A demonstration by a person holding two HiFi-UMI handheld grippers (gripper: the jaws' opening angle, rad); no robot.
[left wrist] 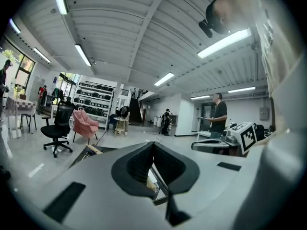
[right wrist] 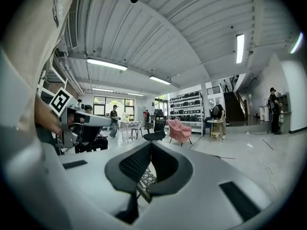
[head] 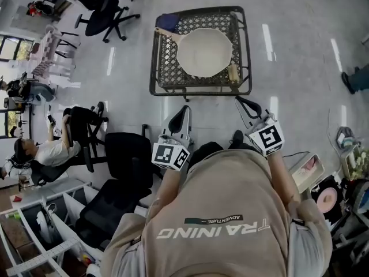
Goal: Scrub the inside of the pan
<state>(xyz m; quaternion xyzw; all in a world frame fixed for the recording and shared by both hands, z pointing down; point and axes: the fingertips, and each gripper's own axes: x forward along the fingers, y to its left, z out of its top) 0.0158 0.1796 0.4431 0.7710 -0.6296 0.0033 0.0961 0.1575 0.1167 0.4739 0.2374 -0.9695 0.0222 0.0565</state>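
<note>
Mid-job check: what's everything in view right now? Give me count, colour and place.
pan: one, cream with a wooden handle, middle of the table
table: one, black mesh, on the floor ahead
blue item: one, blue, table's far left corner by the pan handle; kind unclear
tan item: one, tan, table's right side beside the pan; kind unclear
chairs: at least three, black, floor at left
armchair: one, pink, far across the room
seated person: one, white top, far left
left tongs: one, grey and black, shut, empty, by the table's near edge
right tongs: one, same colours, shut, empty, by the table's near edge
</note>
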